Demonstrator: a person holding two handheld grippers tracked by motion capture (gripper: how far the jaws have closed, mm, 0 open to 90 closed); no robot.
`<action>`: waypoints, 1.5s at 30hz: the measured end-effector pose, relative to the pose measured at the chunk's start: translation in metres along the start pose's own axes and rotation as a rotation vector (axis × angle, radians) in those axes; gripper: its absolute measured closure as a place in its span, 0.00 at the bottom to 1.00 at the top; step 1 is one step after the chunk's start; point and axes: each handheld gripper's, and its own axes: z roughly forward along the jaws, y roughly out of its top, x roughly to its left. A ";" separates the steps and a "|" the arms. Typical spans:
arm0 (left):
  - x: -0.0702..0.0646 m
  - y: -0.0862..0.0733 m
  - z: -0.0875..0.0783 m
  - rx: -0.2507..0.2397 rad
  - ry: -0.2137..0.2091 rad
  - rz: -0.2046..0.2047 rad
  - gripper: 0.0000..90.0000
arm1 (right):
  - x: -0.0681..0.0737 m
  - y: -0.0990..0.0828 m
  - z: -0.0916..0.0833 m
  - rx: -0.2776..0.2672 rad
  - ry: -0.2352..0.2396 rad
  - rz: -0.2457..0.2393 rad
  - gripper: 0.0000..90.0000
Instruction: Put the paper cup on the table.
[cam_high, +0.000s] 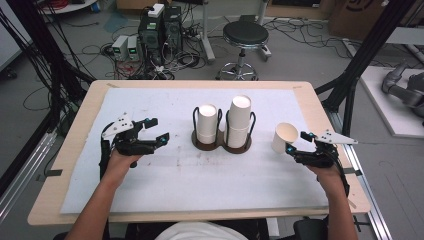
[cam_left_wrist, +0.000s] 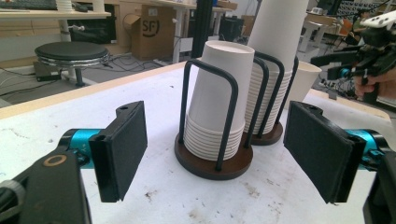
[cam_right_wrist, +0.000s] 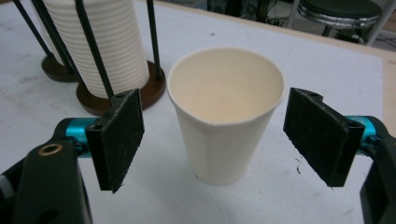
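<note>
A dark double cup holder (cam_high: 222, 146) stands mid-table with two stacks of upturned white paper cups, a shorter one (cam_high: 206, 122) on the left and a taller one (cam_high: 239, 119) on the right. A single white paper cup (cam_high: 283, 137) stands mouth up to the right of the holder. My right gripper (cam_high: 297, 142) is open just beside it; in the right gripper view the cup (cam_right_wrist: 224, 116) sits between the two pads (cam_right_wrist: 119, 140) with a gap on each side. My left gripper (cam_high: 159, 129) is open and empty, left of the holder (cam_left_wrist: 201, 163), facing the shorter stack (cam_left_wrist: 217, 93).
A white mat (cam_high: 150, 190) covers the wooden table (cam_high: 45, 210). Behind the table are a round stool (cam_high: 245, 35) and computers with loose cables (cam_high: 160, 35). Black frame posts (cam_high: 370, 45) rise at both sides.
</note>
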 end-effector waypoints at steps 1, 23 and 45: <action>0.000 0.000 0.000 0.000 -0.001 -0.001 0.24 | 0.001 0.002 -0.001 -0.012 0.006 -0.002 0.23; 0.001 0.004 -0.001 -0.017 0.023 -0.009 0.22 | 0.039 0.042 0.003 -0.060 0.166 -0.069 0.23; -0.001 0.008 -0.005 -0.025 0.016 0.003 0.22 | 0.045 0.041 0.003 -0.060 0.168 -0.070 0.23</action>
